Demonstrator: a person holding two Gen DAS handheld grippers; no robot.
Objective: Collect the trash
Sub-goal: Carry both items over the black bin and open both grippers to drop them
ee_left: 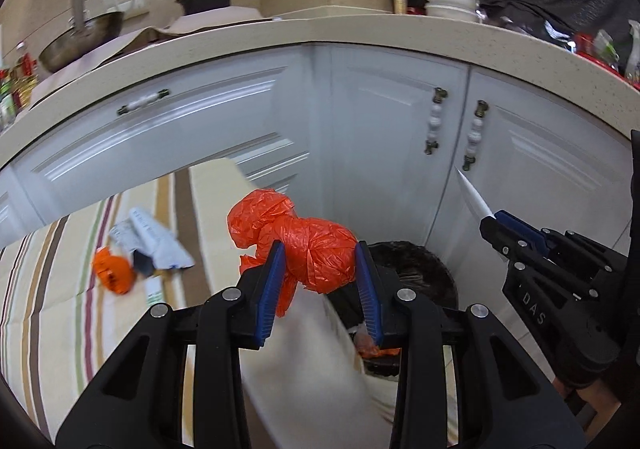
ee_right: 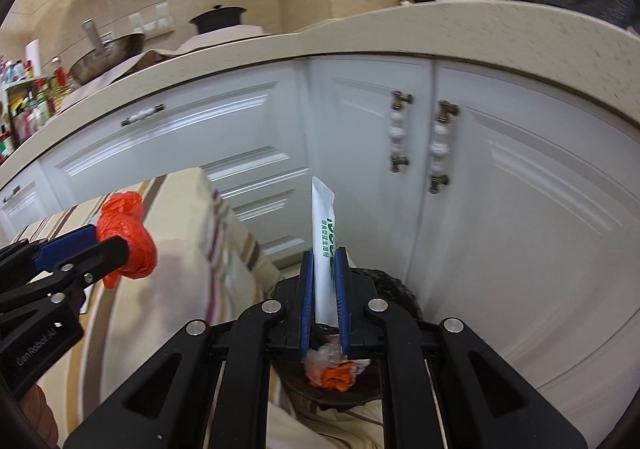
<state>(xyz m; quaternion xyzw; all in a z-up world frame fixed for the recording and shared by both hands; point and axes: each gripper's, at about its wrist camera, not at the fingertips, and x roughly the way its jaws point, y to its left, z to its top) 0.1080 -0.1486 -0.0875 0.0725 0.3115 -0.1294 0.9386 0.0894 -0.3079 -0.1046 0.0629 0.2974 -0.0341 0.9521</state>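
Observation:
My left gripper (ee_left: 320, 261) is shut on a crumpled orange plastic bag (ee_left: 308, 245), held in the air past the table's end, beside a dark round trash bin (ee_left: 424, 269). It also shows in the right wrist view (ee_right: 120, 245), with the bag (ee_right: 128, 233). My right gripper (ee_right: 325, 269) is shut on a white sachet with green print (ee_right: 325, 233), held upright above the bin (ee_right: 392, 289). The right gripper shows in the left wrist view (ee_left: 490, 223) with the sachet tip (ee_left: 472, 195). Orange and white scraps (ee_right: 332, 369) lie in the bin.
A table with a striped cloth (ee_left: 60, 289) carries more trash: an orange scrap (ee_left: 114, 273), white wrappers (ee_left: 152, 241) and a small dark piece (ee_left: 143, 263). White cabinet doors (ee_left: 384, 137) stand close behind the bin, under a beige counter (ee_left: 320, 29) with pots and bottles.

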